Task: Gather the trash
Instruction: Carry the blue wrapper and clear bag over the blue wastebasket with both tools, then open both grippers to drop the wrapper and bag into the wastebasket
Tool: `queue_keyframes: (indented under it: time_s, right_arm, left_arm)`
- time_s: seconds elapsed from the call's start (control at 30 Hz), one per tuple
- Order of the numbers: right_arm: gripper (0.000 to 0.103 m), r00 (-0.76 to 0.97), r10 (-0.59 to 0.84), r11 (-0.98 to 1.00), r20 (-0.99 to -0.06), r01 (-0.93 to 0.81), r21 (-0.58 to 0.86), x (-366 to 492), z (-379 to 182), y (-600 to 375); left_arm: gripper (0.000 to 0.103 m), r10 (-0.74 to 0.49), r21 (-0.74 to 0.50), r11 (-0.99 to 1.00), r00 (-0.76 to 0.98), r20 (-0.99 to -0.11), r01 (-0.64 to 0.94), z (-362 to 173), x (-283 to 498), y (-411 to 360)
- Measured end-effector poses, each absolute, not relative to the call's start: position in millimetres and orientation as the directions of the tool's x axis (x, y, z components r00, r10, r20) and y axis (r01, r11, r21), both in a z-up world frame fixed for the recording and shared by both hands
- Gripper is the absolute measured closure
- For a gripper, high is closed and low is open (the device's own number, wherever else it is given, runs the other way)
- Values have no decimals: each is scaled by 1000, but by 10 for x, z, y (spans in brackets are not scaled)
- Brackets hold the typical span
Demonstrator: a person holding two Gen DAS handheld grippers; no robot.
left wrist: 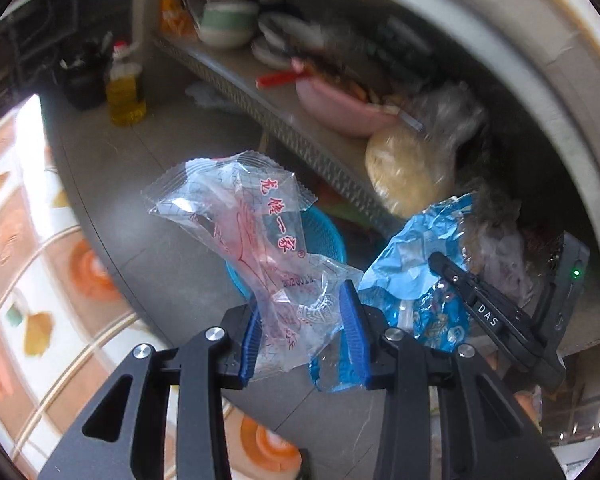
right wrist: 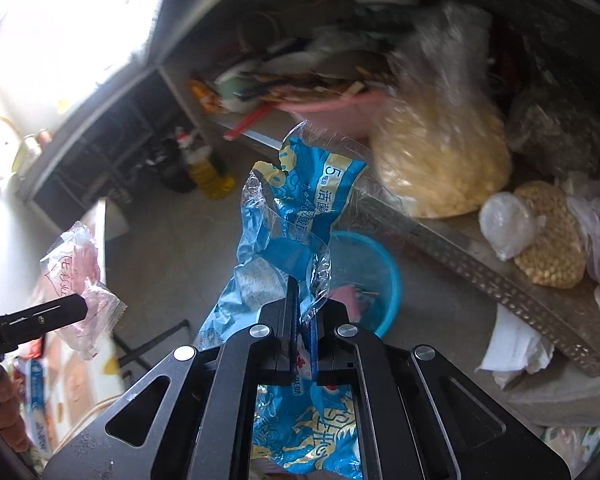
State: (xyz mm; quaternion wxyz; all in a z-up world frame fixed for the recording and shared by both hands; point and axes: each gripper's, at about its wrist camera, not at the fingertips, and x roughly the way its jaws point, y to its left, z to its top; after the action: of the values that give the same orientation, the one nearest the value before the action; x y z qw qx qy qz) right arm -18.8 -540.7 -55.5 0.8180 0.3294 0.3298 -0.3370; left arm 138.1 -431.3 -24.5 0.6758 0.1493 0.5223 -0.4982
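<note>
The left gripper (left wrist: 306, 330) holds its blue pads partly apart, pressed on the crumpled lower end of a clear wrapper with red print (left wrist: 256, 232), which stands up to the middle of the left wrist view. The right gripper (right wrist: 303, 332) has its jaws nearly together, pinching a blue and white snack wrapper (right wrist: 296, 216); that wrapper rises to the centre of the right wrist view and its tail hangs below the fingers at lower centre. In the left wrist view the same blue wrapper sits just right of the clear one, the two close but, as far as the crumpling lets one judge, not touching.

Behind both wrappers, on the grey floor (right wrist: 172, 248), is a round blue basket (right wrist: 374, 280), its rim partly hidden by the plastic, with open floor to its left. To its right runs the patterned metal edge of a low shelf (right wrist: 480, 268), diagonal from centre to lower right, crowded with a bag of pale yellow kernels (right wrist: 440, 164), a pink basin (right wrist: 332, 110) and a smaller bag of brown beans (right wrist: 552, 236). Crumpled white paper (right wrist: 516, 348) lies on the floor against that edge. A bottle of yellow oil (left wrist: 125, 92) stands at upper left, well apart. A patterned tablecloth (left wrist: 28, 264) fills the left border of the left wrist view.
</note>
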Motion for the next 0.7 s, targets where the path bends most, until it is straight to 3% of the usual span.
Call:
queue_keyframes:
  time_s: [0.23, 0.57, 0.67, 0.7]
  right_arm:
    - [100, 438, -336, 494, -834, 836, 240, -10, -1074, -5738]
    - [99, 333, -298, 473, -894, 865, 165, 412, -1731, -6114]
    - [94, 331, -265, 478, -906, 861, 175, 556, -1892, -6222]
    - [87, 328, -262, 479, -908, 861, 173, 575, -1927, -6224]
  left_arm:
    - [66, -383, -297, 487, -105, -918, 821, -867, 1570, -4897]
    - [64, -303, -364, 530, -230, -925, 766, -1621, 1800, -5593]
    - [49, -295, -360, 545, -229, -928, 757, -1787, 1819, -5769]
    - [42, -297, -365, 551, -232, -926, 751, -1828, 1826, -5822]
